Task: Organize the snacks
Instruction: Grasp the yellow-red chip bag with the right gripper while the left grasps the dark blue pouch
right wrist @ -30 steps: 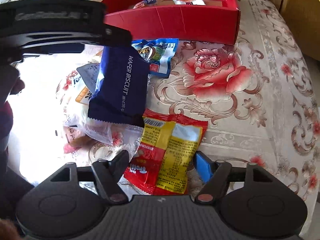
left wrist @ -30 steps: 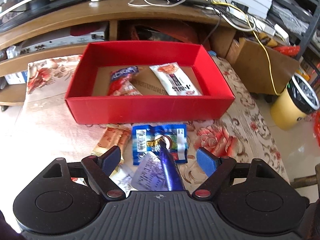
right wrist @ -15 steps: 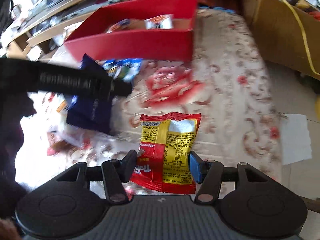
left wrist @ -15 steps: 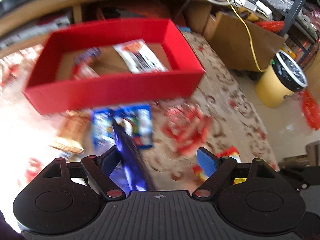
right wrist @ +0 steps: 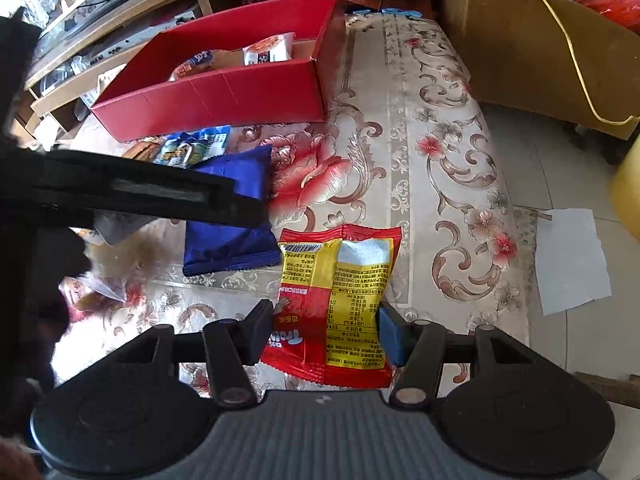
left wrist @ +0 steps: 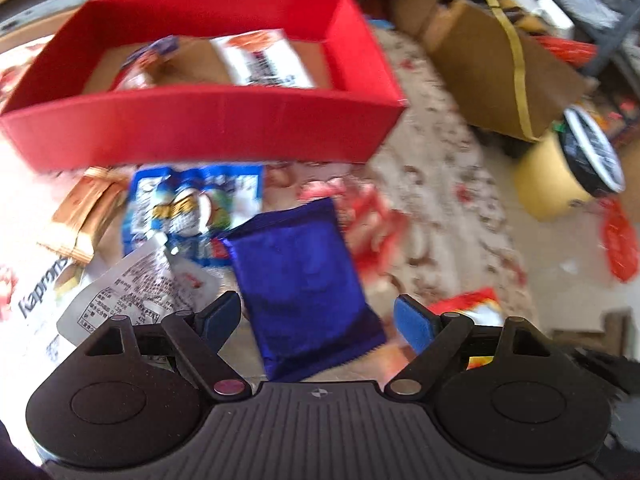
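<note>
Floral-cloth desk (right wrist: 420, 128), snacks loose. Right claw (right wrist: 326, 330): narrow, pads clamped on red-yellow packet (right wrist: 340, 292), long axis running ahead toward red box (right wrist: 216, 98), far ahead-left. Left claw (left wrist: 318, 316): wide, blue packet (left wrist: 304, 280) between, unpressed.

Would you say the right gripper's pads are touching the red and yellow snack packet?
Touching: the right wrist view shows the right gripper with both pads pressed against the edges of the red and yellow snack packet, no gap on either side.
</note>
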Tool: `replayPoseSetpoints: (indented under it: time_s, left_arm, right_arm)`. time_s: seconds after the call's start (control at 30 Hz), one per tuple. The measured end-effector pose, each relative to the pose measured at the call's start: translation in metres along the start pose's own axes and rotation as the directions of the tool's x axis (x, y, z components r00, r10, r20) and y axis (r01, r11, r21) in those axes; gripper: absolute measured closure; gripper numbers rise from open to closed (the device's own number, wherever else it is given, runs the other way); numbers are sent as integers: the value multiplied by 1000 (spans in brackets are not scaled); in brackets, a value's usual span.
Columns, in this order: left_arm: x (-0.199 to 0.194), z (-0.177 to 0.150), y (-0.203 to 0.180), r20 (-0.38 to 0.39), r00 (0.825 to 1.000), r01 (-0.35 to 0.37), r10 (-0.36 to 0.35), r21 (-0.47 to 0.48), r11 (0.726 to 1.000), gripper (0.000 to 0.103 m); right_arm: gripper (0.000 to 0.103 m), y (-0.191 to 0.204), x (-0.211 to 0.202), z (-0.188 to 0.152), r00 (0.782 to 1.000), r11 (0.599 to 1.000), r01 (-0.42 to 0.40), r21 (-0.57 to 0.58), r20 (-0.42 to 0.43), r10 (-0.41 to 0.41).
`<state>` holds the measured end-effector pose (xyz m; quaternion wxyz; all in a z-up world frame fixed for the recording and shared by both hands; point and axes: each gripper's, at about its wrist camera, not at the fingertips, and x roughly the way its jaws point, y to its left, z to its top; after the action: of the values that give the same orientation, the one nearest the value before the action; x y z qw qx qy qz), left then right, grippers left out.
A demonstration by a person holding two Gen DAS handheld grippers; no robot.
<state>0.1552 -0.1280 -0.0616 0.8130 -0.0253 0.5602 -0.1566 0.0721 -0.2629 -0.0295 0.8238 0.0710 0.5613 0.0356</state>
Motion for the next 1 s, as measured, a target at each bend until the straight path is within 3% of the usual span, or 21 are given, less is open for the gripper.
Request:
replayPoseSetpoints:
  time_s: [0.23,0.37,0.77,1.0]
  left_arm:
    - [23,2,-20,8,993,-113,114,-41,993,11]
    - [21,-4,-25,19,985,-173,173,31,984,29]
    - [-6,-40,-14,-25,994,-104,108,129,986,33]
    - [1,-44,-14,11,992,-123,123,177,977,32]
  right_arm:
    - [51,-11,-7,-3,1000,1000,-19,15,23,19]
    - [51,-19,-8,-4,999,999,-22,30,34,21]
    - [50,-17,2,-3,1000,1000,6,8,5,-6]
    - [50,-9,19,-2,998,998,62,-27,-14,-62]
